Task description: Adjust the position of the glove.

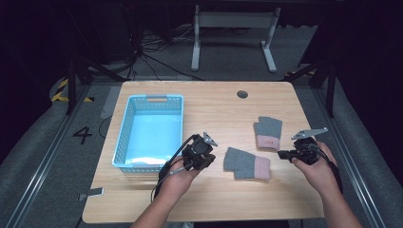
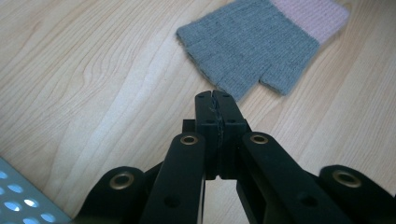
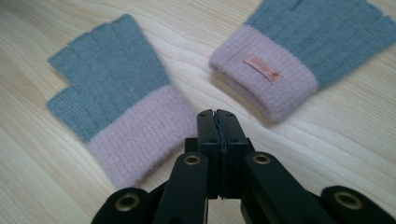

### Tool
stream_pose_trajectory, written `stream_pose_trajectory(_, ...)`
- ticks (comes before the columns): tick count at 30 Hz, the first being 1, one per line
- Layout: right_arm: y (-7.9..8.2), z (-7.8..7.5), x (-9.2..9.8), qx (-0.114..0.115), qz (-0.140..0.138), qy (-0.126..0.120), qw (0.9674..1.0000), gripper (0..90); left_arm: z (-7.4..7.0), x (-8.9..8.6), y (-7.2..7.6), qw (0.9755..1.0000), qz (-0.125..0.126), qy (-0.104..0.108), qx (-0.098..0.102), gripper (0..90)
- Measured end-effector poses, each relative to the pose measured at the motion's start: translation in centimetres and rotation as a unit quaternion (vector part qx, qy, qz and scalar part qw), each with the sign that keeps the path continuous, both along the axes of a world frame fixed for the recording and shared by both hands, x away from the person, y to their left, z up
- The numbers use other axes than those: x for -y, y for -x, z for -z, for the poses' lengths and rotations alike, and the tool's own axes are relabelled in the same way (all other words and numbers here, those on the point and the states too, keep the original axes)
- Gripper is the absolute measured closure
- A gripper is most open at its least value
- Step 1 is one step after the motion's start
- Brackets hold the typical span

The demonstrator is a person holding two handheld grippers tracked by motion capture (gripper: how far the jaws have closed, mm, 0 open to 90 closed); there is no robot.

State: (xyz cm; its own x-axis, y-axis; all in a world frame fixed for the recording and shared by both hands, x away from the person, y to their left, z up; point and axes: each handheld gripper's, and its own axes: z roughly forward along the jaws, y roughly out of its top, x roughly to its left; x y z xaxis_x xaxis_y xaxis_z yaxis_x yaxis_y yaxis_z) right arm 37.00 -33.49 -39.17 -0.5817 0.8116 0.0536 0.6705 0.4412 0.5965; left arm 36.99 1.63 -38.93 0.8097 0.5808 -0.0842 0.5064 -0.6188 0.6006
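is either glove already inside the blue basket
No, both gloves, the near glove and the far glove, lie on the wooden table, to the right of the blue basket.

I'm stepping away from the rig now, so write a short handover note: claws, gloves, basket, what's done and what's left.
Left claw: shut, holding nothing, between the blue basket and the near glove.
Right claw: shut, holding nothing, just right of that glove's pink cuff.
Far glove: flat on the table, apart from the near one, label on its cuff.
Done: nothing picked up; no glove in the basket.
Left, probably: move both gloves into the basket.
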Motion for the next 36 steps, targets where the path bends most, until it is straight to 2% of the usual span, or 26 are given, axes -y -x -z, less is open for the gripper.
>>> stream_pose_trajectory(4, -0.2, 0.1, -1.1, -0.002, -0.012, -0.01, 0.9999, 90.0, -0.1, -0.1, 0.0, 1.0, 0.003, 0.002, 0.0, 89.9)
stream_pose_trajectory(11, -0.8, 0.0, -3.9, -0.009, -0.055, -0.016, 0.9983, 90.0, 0.0, -0.2, 0.0, 1.0, 0.005, 0.001, -0.002, 89.8)
stream_pose_trajectory(20, -1.6, 1.9, -8.0, -0.03, -0.093, 0.0, 0.9952, 90.0, -0.1, -0.5, 0.0, 1.0, 0.003, 0.004, -0.001, 89.7)
stream_pose_trajectory(21, -1.7, 2.2, -8.9, -0.034, -0.103, 0.002, 0.9941, 90.0, -0.1, -0.6, -0.1, 1.0, 0.004, 0.004, -0.002, 89.7)
stream_pose_trajectory(28, -1.8, 2.8, -10.5, -0.035, -0.121, 0.015, 0.9919, 90.0, -0.1, -0.7, -0.1, 1.0, 0.006, 0.003, -0.003, 89.7)
stream_pose_trajectory(36, -2.0, 3.3, -10.6, -0.04, -0.118, 0.023, 0.992, 90.0, -0.1, -0.8, 0.0, 1.0, 0.005, 0.005, -0.003, 89.7)
